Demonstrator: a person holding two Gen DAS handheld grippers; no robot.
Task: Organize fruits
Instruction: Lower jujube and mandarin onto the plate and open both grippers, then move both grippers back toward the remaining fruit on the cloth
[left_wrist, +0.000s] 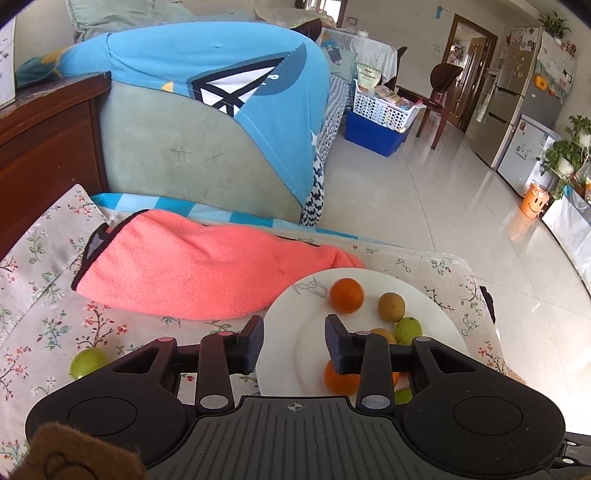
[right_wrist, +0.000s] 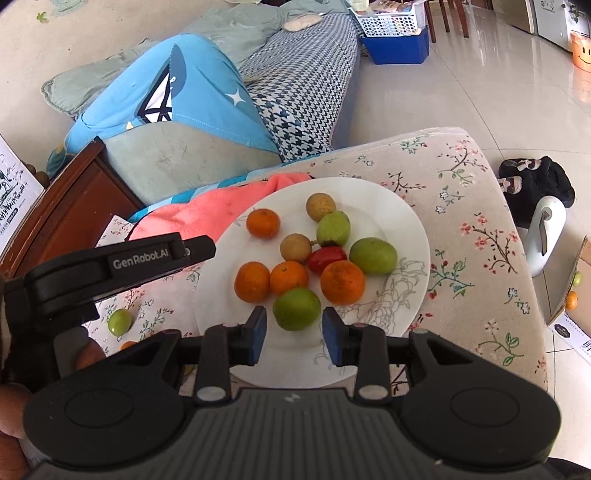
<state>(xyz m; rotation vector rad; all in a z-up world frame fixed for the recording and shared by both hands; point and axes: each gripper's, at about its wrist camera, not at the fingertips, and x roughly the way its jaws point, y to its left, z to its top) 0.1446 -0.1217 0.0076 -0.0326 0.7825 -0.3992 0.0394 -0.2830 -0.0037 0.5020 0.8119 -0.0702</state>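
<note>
1. A green fruit (right_wrist: 120, 322) lies loose on the floral cloth (right_wrist: 476, 206) near the table's left edge, well apart from the white plate (right_wrist: 406, 221). It is not yet gathered, so I judge it one of the next to collect. A bit of orange shows just below it, half hidden by the gripper body.
2. The pink towel (left_wrist: 192, 273) is bunched along the table's far side, its fold touching the plate's far-left rim. It looks simply pushed aside to leave room.
3. The left gripper (left_wrist: 294, 343) hovers over the plate's left rim with its jaws a modest way apart and nothing between them (the orange under its right pad sits on the plate, not in a grip).
4. The plate sits toward the table's right half, holding the gathered pile: four oranges, three green fruits, two brownish ones and a red fruit (right_wrist: 327, 259), bunched near the middle so none rolls off.
5. The right gripper (right_wrist: 294, 341) points down over the plate's near rim, jaws slightly parted and empty. The nearest green fruit (right_wrist: 296, 308) lies just beyond the fingertips, resting on the plate, apparently set down there.
</note>
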